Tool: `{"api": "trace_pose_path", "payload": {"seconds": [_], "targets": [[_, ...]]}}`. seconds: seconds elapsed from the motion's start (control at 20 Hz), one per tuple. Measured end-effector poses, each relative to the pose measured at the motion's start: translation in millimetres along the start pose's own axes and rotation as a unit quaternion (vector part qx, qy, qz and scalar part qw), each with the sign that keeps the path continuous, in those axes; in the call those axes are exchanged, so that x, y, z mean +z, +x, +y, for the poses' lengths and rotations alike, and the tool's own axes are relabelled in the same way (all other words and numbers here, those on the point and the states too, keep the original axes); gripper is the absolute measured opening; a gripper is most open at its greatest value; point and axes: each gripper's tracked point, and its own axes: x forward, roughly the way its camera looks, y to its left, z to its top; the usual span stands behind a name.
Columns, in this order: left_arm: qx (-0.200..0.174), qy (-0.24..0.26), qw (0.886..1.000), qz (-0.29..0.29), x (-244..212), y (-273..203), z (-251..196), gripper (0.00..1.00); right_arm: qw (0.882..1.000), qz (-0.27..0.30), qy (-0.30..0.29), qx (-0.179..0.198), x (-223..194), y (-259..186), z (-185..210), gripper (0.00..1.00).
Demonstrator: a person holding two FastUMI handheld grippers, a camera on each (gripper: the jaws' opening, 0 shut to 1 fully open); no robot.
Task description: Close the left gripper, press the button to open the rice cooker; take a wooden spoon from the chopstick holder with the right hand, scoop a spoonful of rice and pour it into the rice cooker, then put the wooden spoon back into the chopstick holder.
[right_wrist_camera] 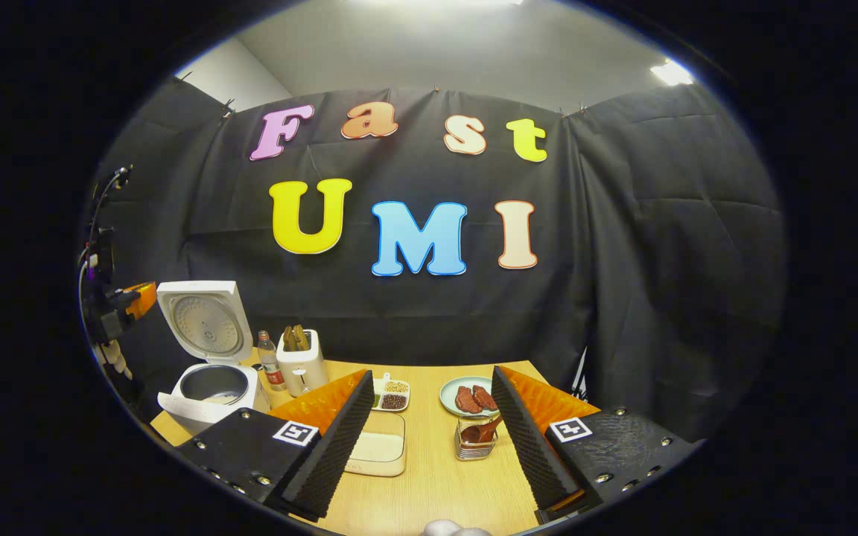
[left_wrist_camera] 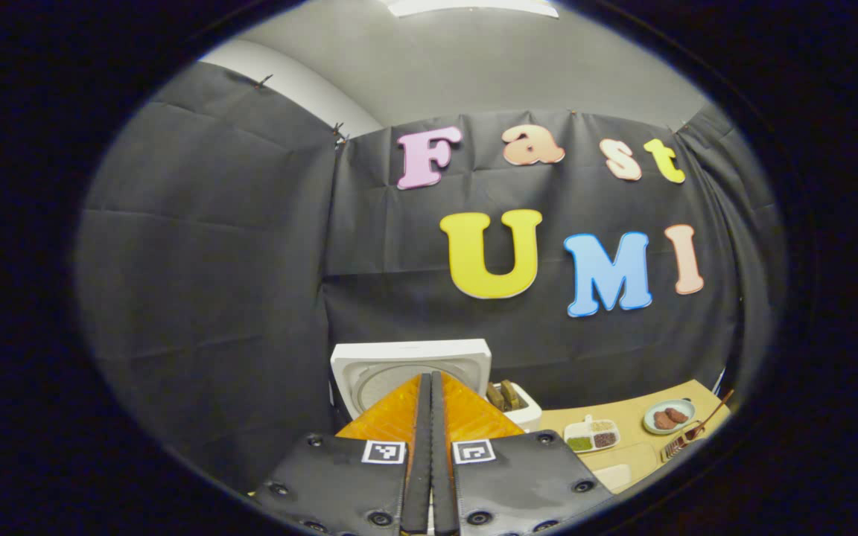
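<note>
**Mia:** Left tongs (left_wrist_camera: 429, 447) are pressed together with nothing between them, raised in front of the rice cooker (right_wrist_camera: 209, 357) — its lid (right_wrist_camera: 204, 321) stands upright and open, so the button step looks done.

**Jon:** And the right tongs (right_wrist_camera: 429, 439)?

**Mia:** Spread wide, holding nothing, hovering over the tabletop (right_wrist_camera: 436, 484). They frame the glass holder (right_wrist_camera: 476, 439) with the wooden spoon (right_wrist_camera: 482, 429) in it — the holder sits between the fingers but farther off, near the plate (right_wrist_camera: 453, 393) of food.

**Jon:** So fetching the spoon is the step in hand.

**Mia:** That is the judgement. The spoon leans in the holder, its long axis tilted, handle pointing up and to the right in the right gripper view. The next move calls for the right tongs to go forward and down, lining the fingers across that handle before squeezing.

**Jon:** And the rice?

**Mia:** A shallow white tray (right_wrist_camera: 378, 450) beside the holder seems to hold it, with the cooker's pot (right_wrist_camera: 214, 385) well to the left.
</note>
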Motion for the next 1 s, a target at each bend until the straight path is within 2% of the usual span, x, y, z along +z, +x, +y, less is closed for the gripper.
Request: {"api": "trace_pose_path", "payload": {"seconds": [0.1, 0.15, 0.2, 0.25, 0.3, 0.35, 0.45, 0.6, 0.7, 0.9, 1.0], "targets": [[-0.020, -0.002, 1.000, -0.021, 15, -17, -11, 0.09, 1.000, -0.003, 0.002, 0.000, 1, 0, 0, 0.97], [-0.023, -0.006, 0.999, -0.024, 18, -26, -12, 0.14, 1.000, -0.003, 0.002, -0.001, 0, 1, -1, 0.97], [-0.028, -0.012, 0.999, -0.019, 17, -31, -15, 0.27, 1.000, -0.002, 0.003, -0.001, 0, 1, -2, 0.97], [-0.031, -0.017, 0.999, -0.010, 14, -38, -16, 0.30, 1.000, -0.002, 0.003, -0.001, 0, 1, -1, 0.97], [-0.032, -0.022, 0.999, 0.003, 5, -44, -16, 0.30, 1.000, -0.001, 0.002, -0.002, -1, 1, -2, 0.97], [-0.033, -0.029, 0.999, 0.010, 1, -52, -16, 0.24, 1.000, -0.001, 0.001, -0.003, -1, 0, -3, 0.97], [-0.046, -0.030, 0.998, 0.021, -8, -68, -18, 0.29, 1.000, 0.000, 0.000, -0.005, -5, -1, -7, 0.97], [-0.067, -0.029, 0.997, 0.026, -16, -89, -26, 0.77, 1.000, 0.004, 0.006, -0.009, -10, -2, -10, 0.97], [-0.068, -0.024, 0.997, 0.024, -16, -98, -27, 0.93, 1.000, 0.002, 0.008, -0.007, -13, -3, -10, 0.97], [-0.078, -0.022, 0.997, 0.013, -9, -108, -36, 0.94, 1.000, -0.006, 0.009, -0.016, -23, 0, -18, 0.97], [-0.078, -0.026, 0.997, 0.011, -5, -109, -36, 0.93, 1.000, 0.003, 0.020, -0.020, -43, 6, -25, 0.97]]}}
